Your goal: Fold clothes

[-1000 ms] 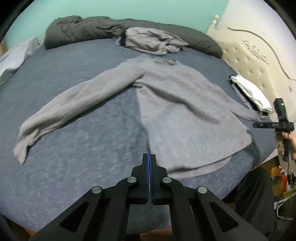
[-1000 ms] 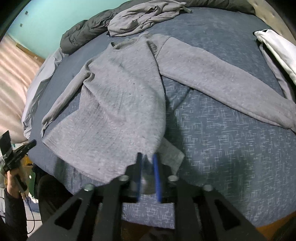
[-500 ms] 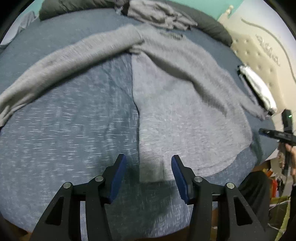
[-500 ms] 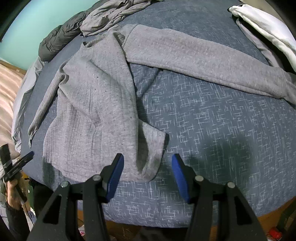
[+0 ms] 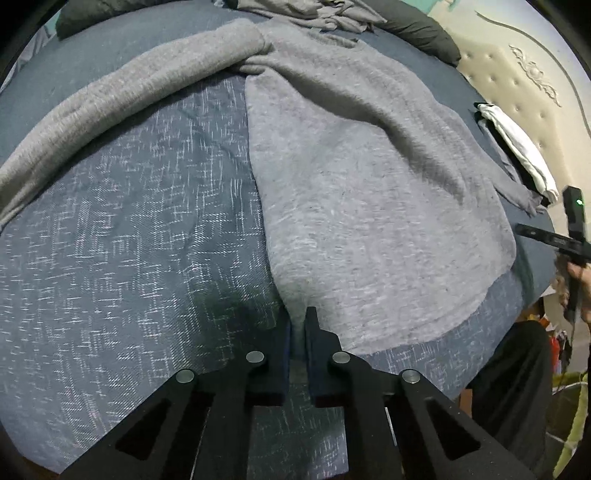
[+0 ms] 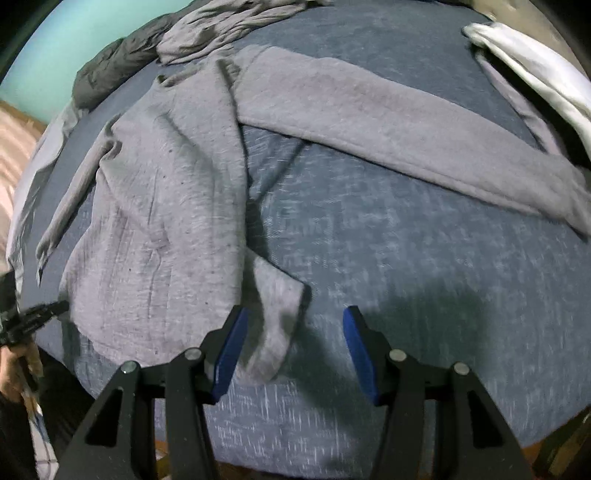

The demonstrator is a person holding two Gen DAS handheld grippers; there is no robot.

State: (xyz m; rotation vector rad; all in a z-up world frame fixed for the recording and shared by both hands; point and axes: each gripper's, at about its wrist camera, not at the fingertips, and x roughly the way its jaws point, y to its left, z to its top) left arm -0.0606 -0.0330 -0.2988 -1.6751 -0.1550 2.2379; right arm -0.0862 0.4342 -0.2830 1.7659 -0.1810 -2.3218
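Observation:
A grey long-sleeved sweater (image 5: pixel 362 177) lies spread on a blue-grey bed (image 5: pixel 129 229), both sleeves stretched outward. My left gripper (image 5: pixel 297 325) is shut on the sweater's near left hem corner, cloth pinched between its fingers. In the right wrist view the sweater (image 6: pixel 166 206) lies left of centre, its right sleeve running off to the right. My right gripper (image 6: pixel 291 328) is open, and the sweater's folded-over hem corner lies between its blue-padded fingers (image 6: pixel 231 347), close to the left one. The right gripper also shows in the left wrist view (image 5: pixel 569 240).
Dark bedding (image 5: pixel 413 29) and a crumpled grey garment (image 6: pixel 221 26) lie at the far side of the bed. A folded white cloth (image 5: pixel 517 147) lies by the tufted headboard (image 5: pixel 517 85). The bed's near edge is just below both grippers.
My left gripper went from shut and empty, to open, to shut on the hem corner. My right gripper opened, released the other hem corner, and stays open over it.

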